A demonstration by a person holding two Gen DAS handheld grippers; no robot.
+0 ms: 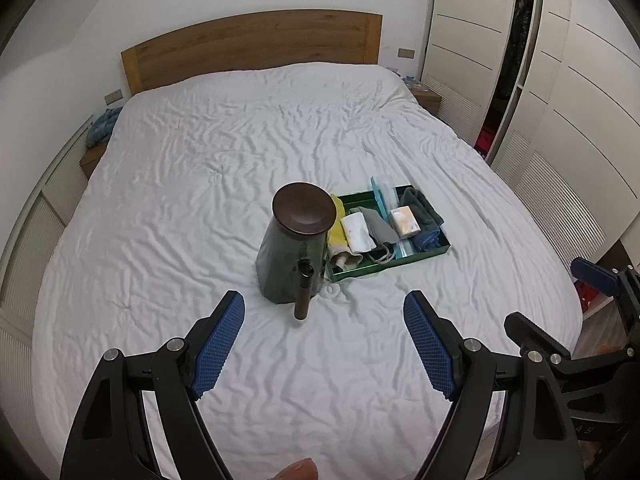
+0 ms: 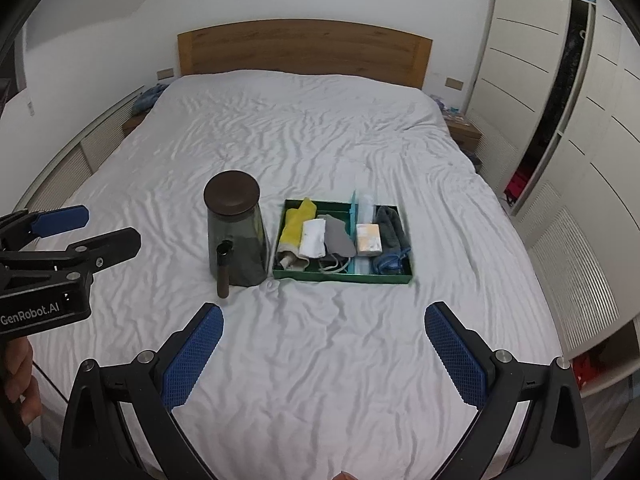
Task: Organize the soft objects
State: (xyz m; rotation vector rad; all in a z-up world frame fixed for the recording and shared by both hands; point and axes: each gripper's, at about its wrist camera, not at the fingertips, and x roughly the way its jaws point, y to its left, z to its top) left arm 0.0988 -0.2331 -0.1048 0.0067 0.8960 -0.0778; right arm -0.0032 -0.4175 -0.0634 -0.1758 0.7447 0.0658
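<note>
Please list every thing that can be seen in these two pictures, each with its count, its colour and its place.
bed sheet: 1, white, wrinkled, covers the bed
headboard: 1, wood brown, at the far end of the bed
jar: 1, dark smoky with brown lid, upright on the bed, left of the tray
tube: 1, dark brown, upright in front of the jar
tray: 1, green, on the bed
yellow cloth: 1, in the tray, left end
white roll: 1, in the tray, beside the yellow cloth
grey cloth: 1, in the tray, middle
tissue pack: 1, white and beige, in the tray
blue towel: 1, dark blue-grey, in the tray, right end
wardrobe: 1, white, right of the bed
left gripper: 1, black with blue pads, open, empty
right gripper: 1, same, open, empty
</note>
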